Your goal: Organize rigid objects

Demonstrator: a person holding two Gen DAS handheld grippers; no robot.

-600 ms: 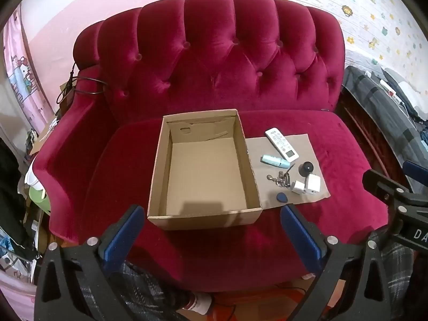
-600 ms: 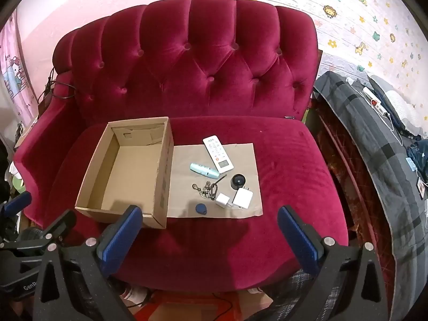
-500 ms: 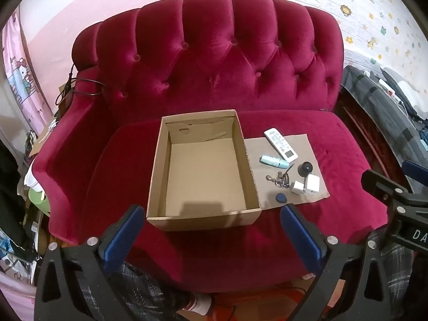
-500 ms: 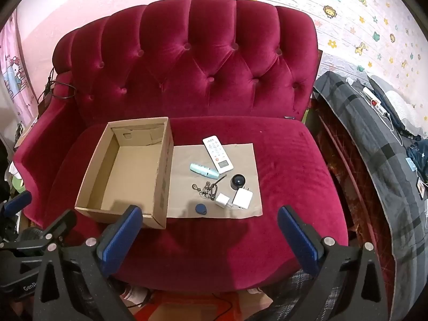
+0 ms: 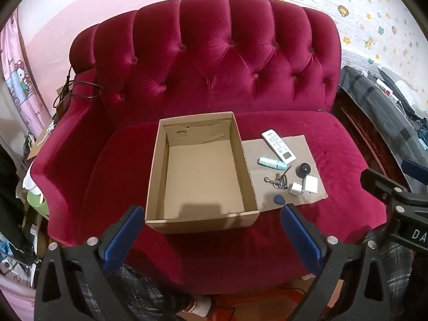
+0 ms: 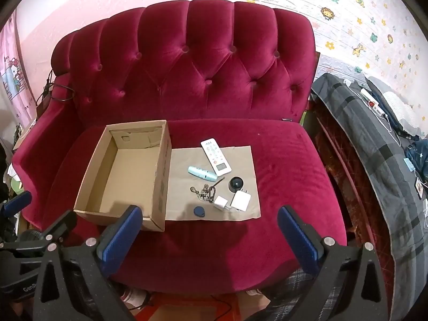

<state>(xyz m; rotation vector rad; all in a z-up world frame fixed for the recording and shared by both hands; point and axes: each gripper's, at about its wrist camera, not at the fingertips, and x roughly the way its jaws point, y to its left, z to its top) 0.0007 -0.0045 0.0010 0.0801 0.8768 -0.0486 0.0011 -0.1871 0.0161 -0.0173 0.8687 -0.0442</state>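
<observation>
cardboard box [image 6: 125, 176] open-topped, its wall just beside keys [image 6: 203, 193], items closely clustered

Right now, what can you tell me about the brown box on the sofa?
The cardboard box is plain brown and rectangular, open at the top with no lid showing. Nothing is inside; you can see its bare floor. Its far inner wall has a small cutout and a loose-looking flap. It sits upright on the red sofa seat, on the left side. Its right wall runs along the edge of the flat cardboard sheet holding the small things. Neither gripper touches it.
</observation>
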